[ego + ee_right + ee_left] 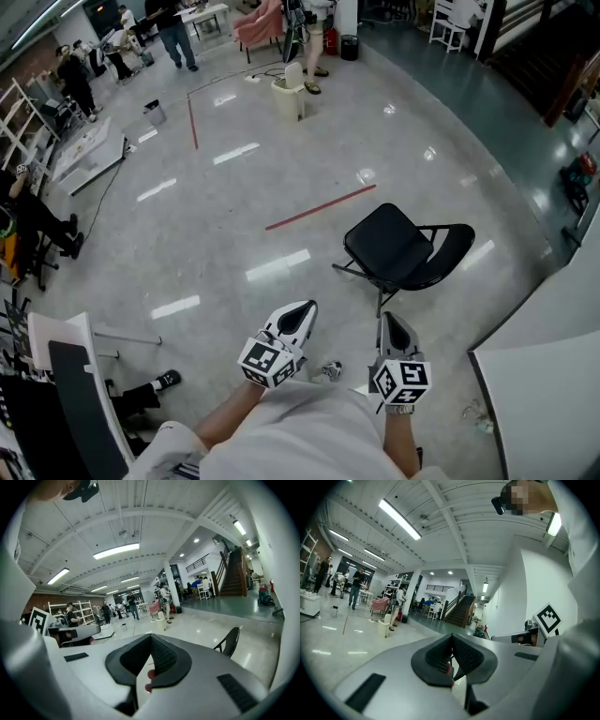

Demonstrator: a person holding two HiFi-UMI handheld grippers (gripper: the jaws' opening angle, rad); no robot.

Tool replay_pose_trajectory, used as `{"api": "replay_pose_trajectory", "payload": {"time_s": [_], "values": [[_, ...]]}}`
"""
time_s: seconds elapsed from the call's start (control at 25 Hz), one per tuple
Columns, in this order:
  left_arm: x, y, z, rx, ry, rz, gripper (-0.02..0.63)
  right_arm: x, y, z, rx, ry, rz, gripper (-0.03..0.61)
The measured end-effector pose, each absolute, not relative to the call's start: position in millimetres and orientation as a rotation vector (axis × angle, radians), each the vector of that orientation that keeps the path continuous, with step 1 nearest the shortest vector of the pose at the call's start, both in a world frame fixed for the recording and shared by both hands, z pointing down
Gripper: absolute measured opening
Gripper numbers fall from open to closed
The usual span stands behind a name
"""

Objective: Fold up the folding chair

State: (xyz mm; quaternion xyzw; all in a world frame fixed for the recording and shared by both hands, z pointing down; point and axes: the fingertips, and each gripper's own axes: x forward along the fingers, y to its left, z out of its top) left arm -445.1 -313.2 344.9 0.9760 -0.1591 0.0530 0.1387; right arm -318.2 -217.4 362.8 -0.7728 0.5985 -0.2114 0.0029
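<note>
Black plastic folding chair on thin metal legs is left standing open on the glossy floor, just ahead of the right gripper. That one and the left gripper are pressed together, empty. Probably light, rigid and slick; best grabbed at the backrest rim.

The folding chair was black. The floor was glossy grey, crossed by 2 red tape lines. The left gripper and right gripper were white and black, each bearing black-and-white square markers.

One folding chair, two grippers
</note>
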Motion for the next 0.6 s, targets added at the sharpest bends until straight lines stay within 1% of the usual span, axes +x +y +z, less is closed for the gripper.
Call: {"api": "replay_pose_trajectory", "payload": {"time_s": [0.32, 0.6], "values": [[-395, -353, 362, 2.811, -0.364, 0.185, 0.011, -282, -242, 381, -2.494, 1.804, -0.700, 0.006], [-333, -392, 371, 2.813, -0.150, 0.231, 0.011, -235, -269, 385, -2.602, 1.613, -0.743, 0.006]]}}
